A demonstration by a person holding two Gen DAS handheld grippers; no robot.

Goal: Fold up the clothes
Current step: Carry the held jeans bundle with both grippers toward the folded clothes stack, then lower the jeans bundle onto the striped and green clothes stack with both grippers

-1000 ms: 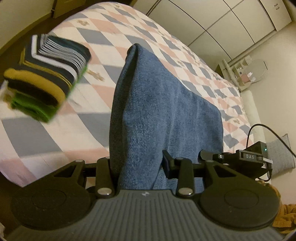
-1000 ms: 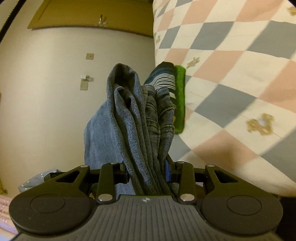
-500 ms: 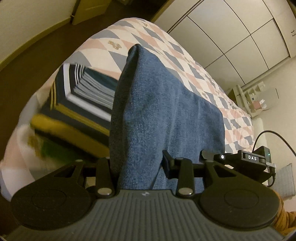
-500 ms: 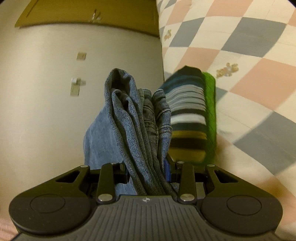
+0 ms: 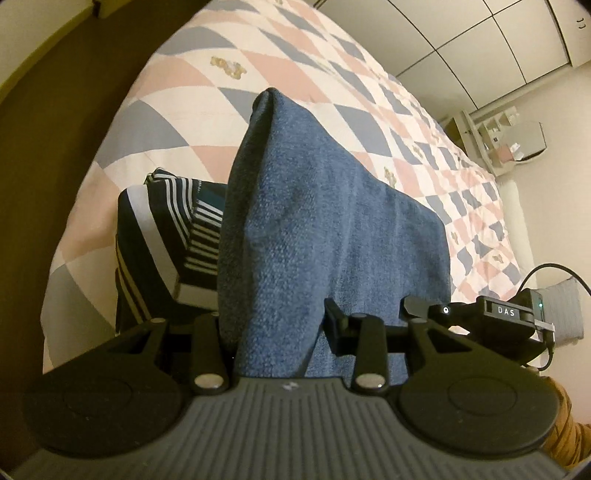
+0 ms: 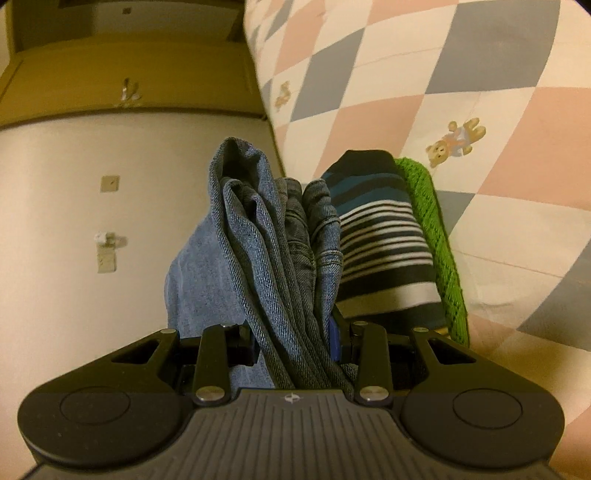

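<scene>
While your left gripper (image 5: 273, 332) pinches a broad fold of the blue jeans (image 5: 325, 229), your right gripper (image 6: 295, 343) is clamped on their bunched layers (image 6: 273, 251). The jeans hang just over the folded striped garment (image 5: 162, 236) and green knit (image 6: 443, 243) stacked on the checked bedspread (image 5: 207, 107), with wardrobe doors (image 5: 443, 33) beyond.

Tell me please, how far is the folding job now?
Done: a striped garment lies folded on a green one on the bed. In hand: the folded jeans, clamped by the left tongs and right tongs, above that pile. Left: probably lowering them onto it and releasing.
</scene>
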